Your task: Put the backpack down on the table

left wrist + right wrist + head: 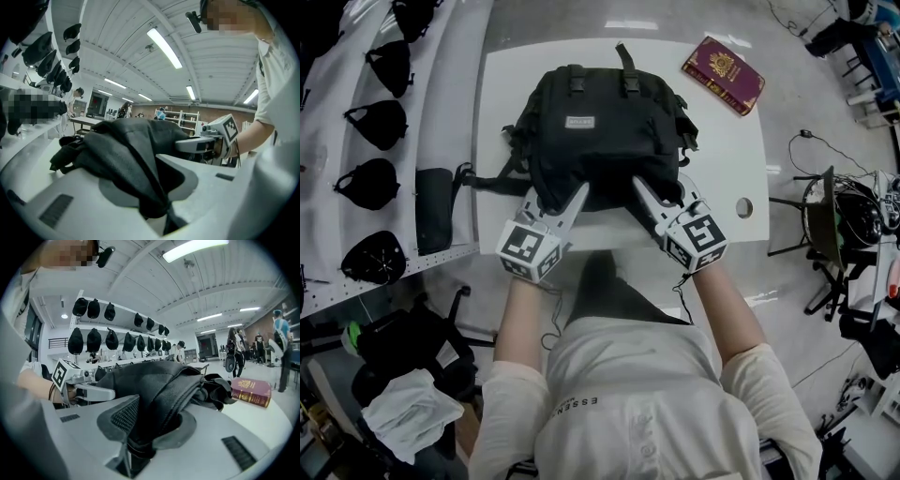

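The black backpack [600, 141] lies on the white table [722, 159], its straps and top handle pointing to the far side. Both grippers hold its near edge. My left gripper [570, 197] is shut on a fold of the backpack's fabric [126, 154], which fills the gap between its jaws [154, 187]. My right gripper [649, 195] grips the near right part the same way, with the dark mesh fabric [159, 390] pinched between its jaws [150, 427]. Each gripper view shows the other gripper beside the bag: the right gripper [201, 143] and the left gripper [93, 392].
A dark red booklet [724, 73] lies at the table's far right corner, also in the right gripper view [251, 392]. A cable hole [743, 207] sits near the right edge. Shelves with black caps [375, 122] and a black pouch [434, 208] stand left; a chair and cables [834, 216] right.
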